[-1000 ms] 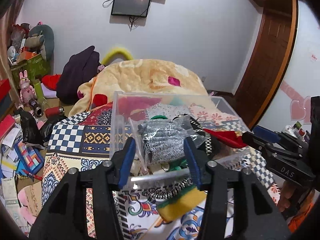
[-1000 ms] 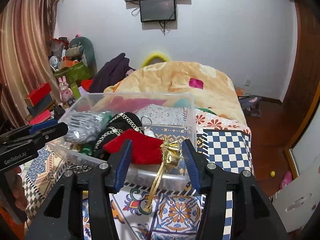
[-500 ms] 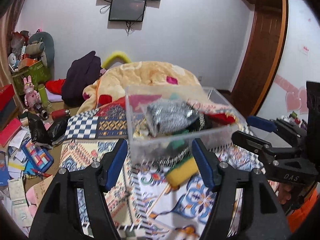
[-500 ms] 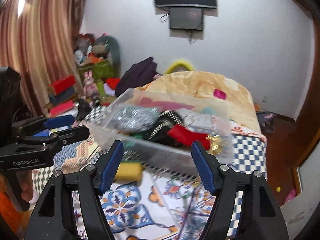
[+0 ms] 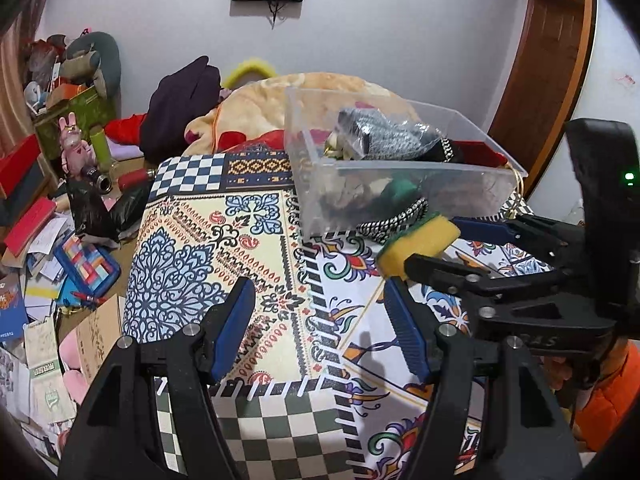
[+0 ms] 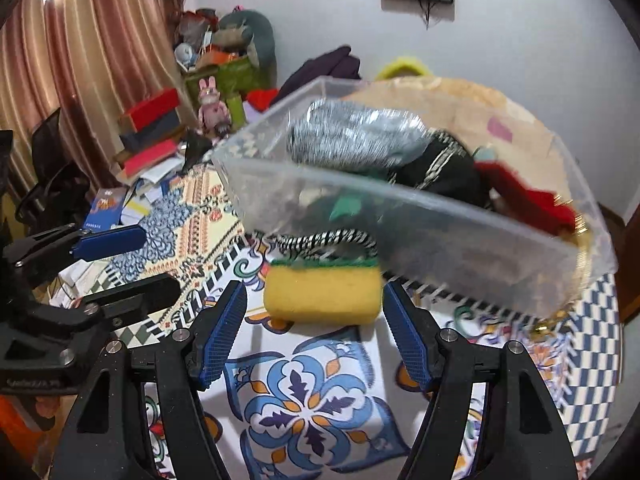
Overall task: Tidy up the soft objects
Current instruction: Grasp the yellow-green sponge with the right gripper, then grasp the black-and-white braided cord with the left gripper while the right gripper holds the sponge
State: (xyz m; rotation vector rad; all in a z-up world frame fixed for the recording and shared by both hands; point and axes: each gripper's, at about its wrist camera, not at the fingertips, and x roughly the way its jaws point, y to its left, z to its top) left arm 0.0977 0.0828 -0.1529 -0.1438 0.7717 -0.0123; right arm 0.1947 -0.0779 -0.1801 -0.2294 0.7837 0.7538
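Sponge (image 6: 322,290), yellow with a green scouring face, lies on the patterned bedspread (image 6: 304,396) just in front of the clear plastic bin (image 6: 440,232), touching or nearly touching a black-and-white woven strap (image 6: 332,240) at the bin's near wall. We judge it the next soft item to go in.

Right gripper (image 6: 314,332): jaws spread wide, nothing between them, pads flanking the sponge but short of it. Left gripper (image 5: 320,324): also spread wide and empty, over bare bedspread, well apart from the sponge.

How we would do the grasp:
- advance the right gripper until both pads sit past the sponge's short ends, low, near the cloth;
- close on the yellow foam body, not the thin green layer; expect it to compress, so stop once it holds;
- lift clear of the strap, since we cannot tell whether the strap runs under the sponge and would drag;
- clear the bin's near rim before releasing over the contents.

Risk: the bin looks tilted and motion-blurred in the right wrist view, so its rim position is uncertain.

Counts as visible:
- sponge outside the bin: 1
- strap outside or under the bin: 1
- bin: 1
- inside: silver-grey bundle (image 6: 352,136) 1, black gold-trimmed piece (image 6: 436,168) 1, red fabric piece (image 6: 528,200) 1, green item (image 6: 346,206) 1; others beneath too obscured to count.
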